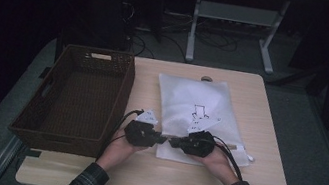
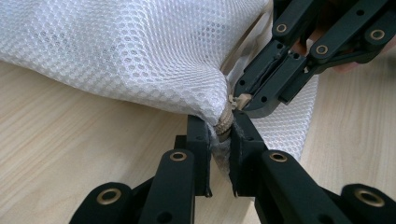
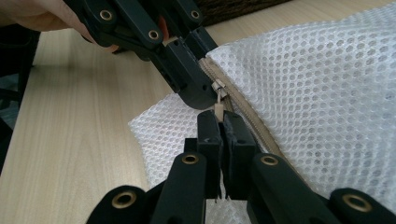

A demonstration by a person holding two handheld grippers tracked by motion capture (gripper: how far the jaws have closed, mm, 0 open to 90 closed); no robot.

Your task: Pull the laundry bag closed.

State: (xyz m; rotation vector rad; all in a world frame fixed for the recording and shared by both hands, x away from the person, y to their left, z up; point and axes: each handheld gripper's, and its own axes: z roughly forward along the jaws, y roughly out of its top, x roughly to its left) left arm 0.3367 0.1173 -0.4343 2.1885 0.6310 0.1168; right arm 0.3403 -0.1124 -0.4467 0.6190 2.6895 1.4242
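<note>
A white mesh zip bag point(image 1: 201, 103) lies flat on the wooden table point(image 1: 162, 183). Both grippers meet tip to tip at its near left corner. My left gripper point(image 1: 162, 140) point(image 2: 219, 128) is shut on the bag's corner, clamping the mesh point(image 2: 130, 51) and the end of the beige zipper point(image 2: 225, 122). My right gripper point(image 1: 172, 142) point(image 3: 222, 121) is shut on the small beige zipper pull point(image 3: 218, 108), right against the left gripper's tips point(image 3: 201, 95). The zipper point(image 3: 247, 116) runs closed along the bag's edge point(image 3: 317, 79). From the left gripper view, the right gripper point(image 2: 243, 100) pinches the pull point(image 2: 240, 99).
An empty brown wicker basket point(image 1: 119, 102) stands along the table's left side, close to the left hand. A small round fitting point(image 1: 206, 79) sits at the table's far edge. Bare wood point(image 1: 268, 125) lies right of the bag and along the front edge.
</note>
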